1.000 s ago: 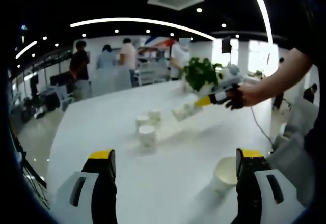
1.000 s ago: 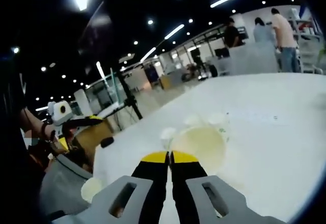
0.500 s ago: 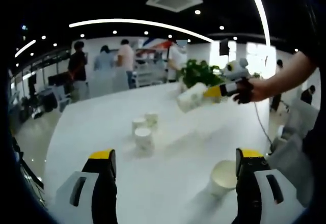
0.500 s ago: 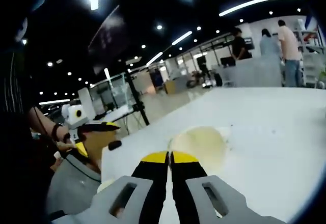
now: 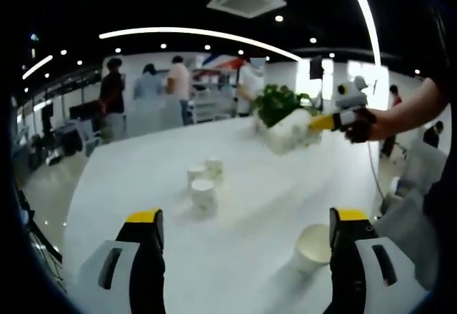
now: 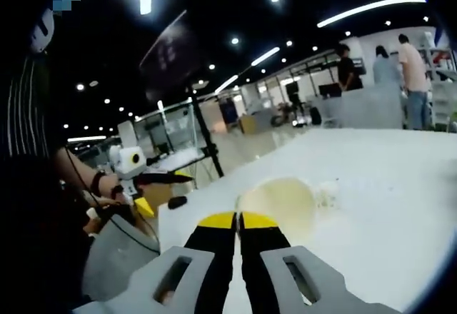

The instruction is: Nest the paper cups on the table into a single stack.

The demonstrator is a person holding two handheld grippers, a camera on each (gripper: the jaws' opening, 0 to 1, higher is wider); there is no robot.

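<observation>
The paper cups look light, thin-walled and easy to crush or tip, so I judge a gentle pinch on the rim or upper wall, one jaw inside and one outside, to be the safest hold; a squeeze across the body would likely dent them, and their smooth sides may slip. The right gripper (image 6: 238, 221) has its jaws pressed together on the rim of a carried cup (image 6: 280, 201), whose open mouth faces the right gripper view. In the left gripper view that same cup (image 5: 288, 130) hangs in the air above the far right part of the bench (image 5: 143, 178), tilted on its side, at the end of the person's arm reaching in from the right with the hand (image 5: 359, 123) wrapped around the handle. The left gripper (image 5: 243, 221) rides low over the near edge of the bench with its jaws spread wide and nothing between them. A lone cup (image 5: 311, 246) stands upright just beside its right jaw, near the bench's near right corner. Three more cups (image 5: 203, 183) stand clustered toward the middle of the bench, close together; whether they touch I cannot tell. Green foliage (image 5: 275, 103) and several people stand beyond the far edge.
</observation>
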